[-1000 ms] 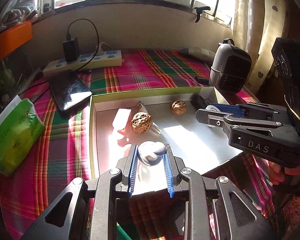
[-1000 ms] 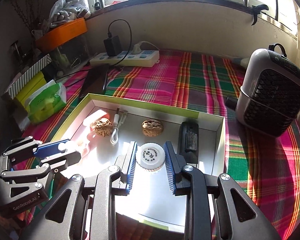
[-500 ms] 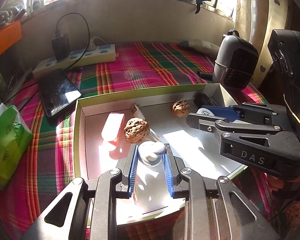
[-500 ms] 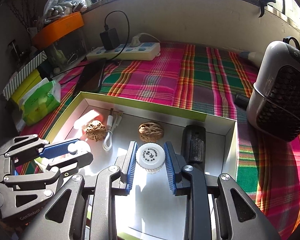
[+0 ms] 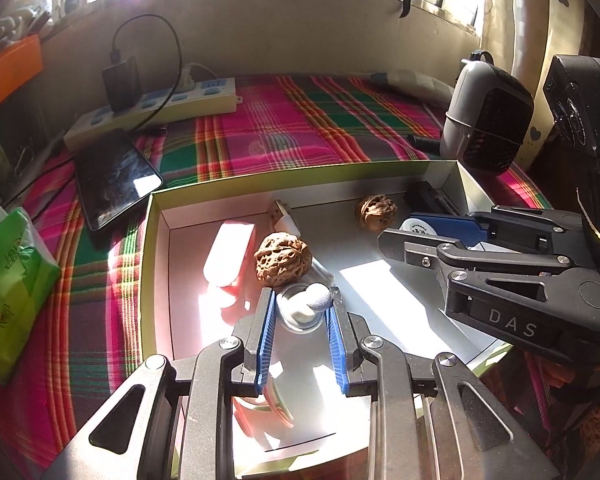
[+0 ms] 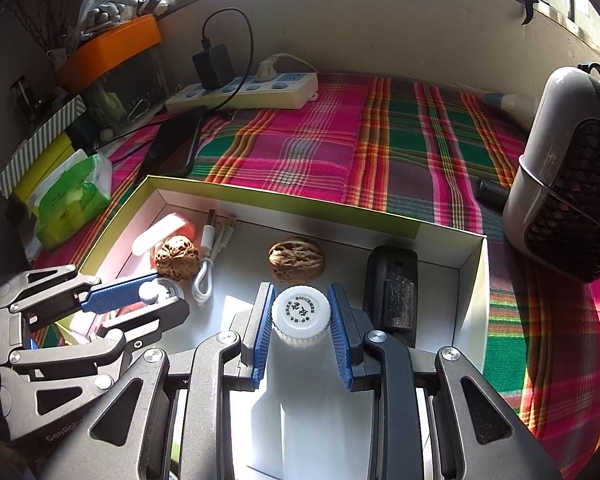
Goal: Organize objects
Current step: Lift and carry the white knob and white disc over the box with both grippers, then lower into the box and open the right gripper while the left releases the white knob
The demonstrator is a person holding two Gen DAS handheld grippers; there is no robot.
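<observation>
Two grippers, each with a load, over the box

The left gripper (image 5: 303, 306) has its blue pads closed on a small round metal thing with a white knob (image 5: 306, 304), just in front of a walnut (image 5: 283, 259) in the white box (image 6: 474, 280). The right gripper (image 6: 301, 312) clamps a white bottle (image 6: 301, 314) by its cap, above the box floor, near a second walnut (image 6: 297, 260) and beside a black rectangular object (image 6: 392, 286). A white cable (image 6: 208, 264) lies between the walnuts
</observation>
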